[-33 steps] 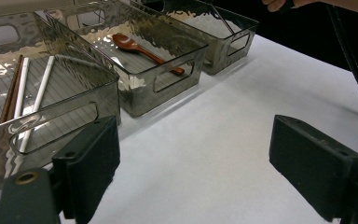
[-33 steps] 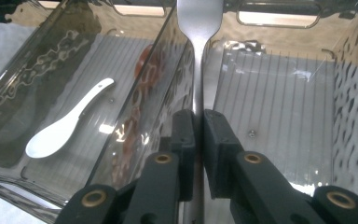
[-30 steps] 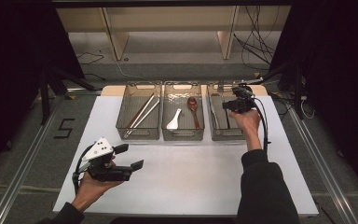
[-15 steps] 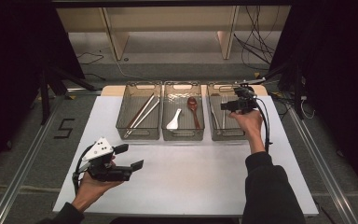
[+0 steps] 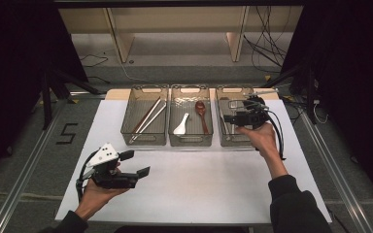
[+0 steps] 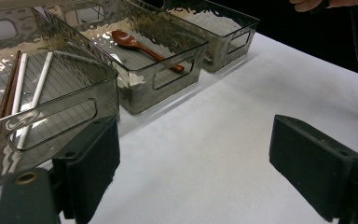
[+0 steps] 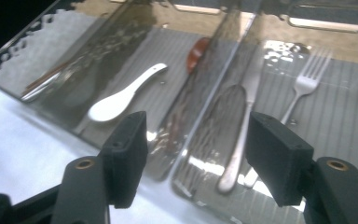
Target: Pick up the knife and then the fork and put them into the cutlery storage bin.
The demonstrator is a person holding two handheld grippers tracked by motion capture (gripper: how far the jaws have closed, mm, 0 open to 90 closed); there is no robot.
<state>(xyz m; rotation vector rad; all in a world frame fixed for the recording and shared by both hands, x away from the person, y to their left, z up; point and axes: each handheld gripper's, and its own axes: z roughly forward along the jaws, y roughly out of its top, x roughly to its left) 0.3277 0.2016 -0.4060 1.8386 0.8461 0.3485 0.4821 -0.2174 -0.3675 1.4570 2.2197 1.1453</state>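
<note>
three clear bins sit in a row along the far edge of the white table (image 5: 199, 194) — chopsticks (image 5: 145, 121) in the left bin (image 5: 144, 141), a white spoon (image 5: 180, 127) and a brown spoon (image 5: 201, 114) in the middle bin (image 5: 190, 141), and metal cutlery in the right bin (image 5: 228, 141)

the right gripper (image 5: 230, 119) hangs over that right bin near the table's far right corner; its jaws have just been opening and now stand wide with nothing between them. in the right gripper view a metal utensil (image 7: 240, 135) — its head too blurred to name — and a fork (image 7: 303, 88) lie flat on the bin's ribbed floor below the jaws, so this looks like the moment right after a drop-off, cutlery sorted and let go

the left gripper (image 5: 136, 165) waits low near the table's front left corner, jaws wide apart and empty, pointed across bare tabletop toward the bins

next move, by my read: draw the right hand (image 5: 260, 138) back clear of the bin's rim without clipping it, then look for another piece to fetch

writing — just a black "5" (image 5: 68, 133) marked on the floor off the table's left edge; no brand or label can be read on the bins or grippers
</note>
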